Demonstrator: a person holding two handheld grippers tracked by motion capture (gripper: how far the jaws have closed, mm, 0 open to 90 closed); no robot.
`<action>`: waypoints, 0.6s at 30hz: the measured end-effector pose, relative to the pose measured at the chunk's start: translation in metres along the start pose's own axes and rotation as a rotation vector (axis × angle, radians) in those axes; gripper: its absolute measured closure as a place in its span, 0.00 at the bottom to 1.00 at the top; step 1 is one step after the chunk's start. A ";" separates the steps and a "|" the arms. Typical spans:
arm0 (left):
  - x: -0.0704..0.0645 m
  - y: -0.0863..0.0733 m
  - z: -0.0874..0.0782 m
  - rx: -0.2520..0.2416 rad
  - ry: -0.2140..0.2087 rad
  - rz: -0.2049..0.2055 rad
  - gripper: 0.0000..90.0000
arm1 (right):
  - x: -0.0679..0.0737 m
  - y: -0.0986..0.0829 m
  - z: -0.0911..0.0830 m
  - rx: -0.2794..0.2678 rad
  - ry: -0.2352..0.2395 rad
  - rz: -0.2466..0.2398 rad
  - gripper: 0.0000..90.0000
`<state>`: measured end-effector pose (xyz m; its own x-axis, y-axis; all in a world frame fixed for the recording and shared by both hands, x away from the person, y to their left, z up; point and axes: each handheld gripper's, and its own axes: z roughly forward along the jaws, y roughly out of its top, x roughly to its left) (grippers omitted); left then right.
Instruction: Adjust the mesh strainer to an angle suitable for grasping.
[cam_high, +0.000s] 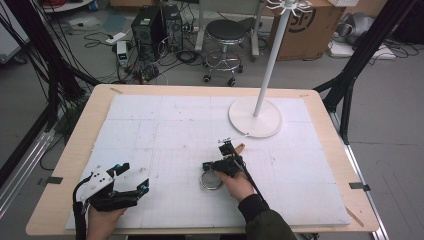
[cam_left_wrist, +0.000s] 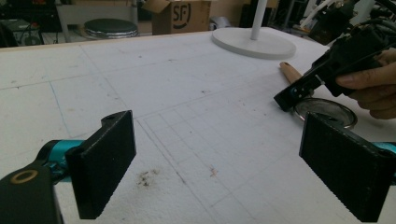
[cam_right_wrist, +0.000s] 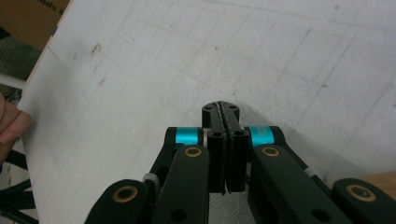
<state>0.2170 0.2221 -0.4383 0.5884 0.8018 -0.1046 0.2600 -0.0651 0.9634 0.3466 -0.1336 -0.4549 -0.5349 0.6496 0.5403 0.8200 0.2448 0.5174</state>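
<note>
right gripper (cam_high: 226, 155) just beside the metal ring (cam_high: 211, 180), jaws pressed together, hand bent over it, left gripper (cam_high: 131, 177) well left of the ring, jaws spread wide, resting low

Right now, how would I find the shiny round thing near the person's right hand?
Start at the white lamp stand base on the foam-covered table. Come toward the person to the right gripper; just left of the hand holding it lies a metal ring. It is the only shiny circle there; the wooden stick nearby is brown and straight.
</note>
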 end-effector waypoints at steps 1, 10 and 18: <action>0.000 0.000 0.000 -0.001 0.002 0.001 0.13 | 0.000 -0.001 -0.001 0.005 -0.001 0.000 1.00; 0.000 0.000 0.001 0.001 -0.001 0.001 0.13 | -0.006 -0.019 -0.020 0.002 -0.006 -0.002 1.00; -0.002 0.000 0.003 0.005 -0.004 0.004 0.13 | -0.012 -0.032 -0.034 -0.025 0.010 0.008 1.00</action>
<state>0.2181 0.2189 -0.4388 0.5925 0.7992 -0.1017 0.2617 -0.0715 0.9625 0.3199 -0.1741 -0.4552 -0.5303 0.6439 0.5515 0.8192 0.2215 0.5290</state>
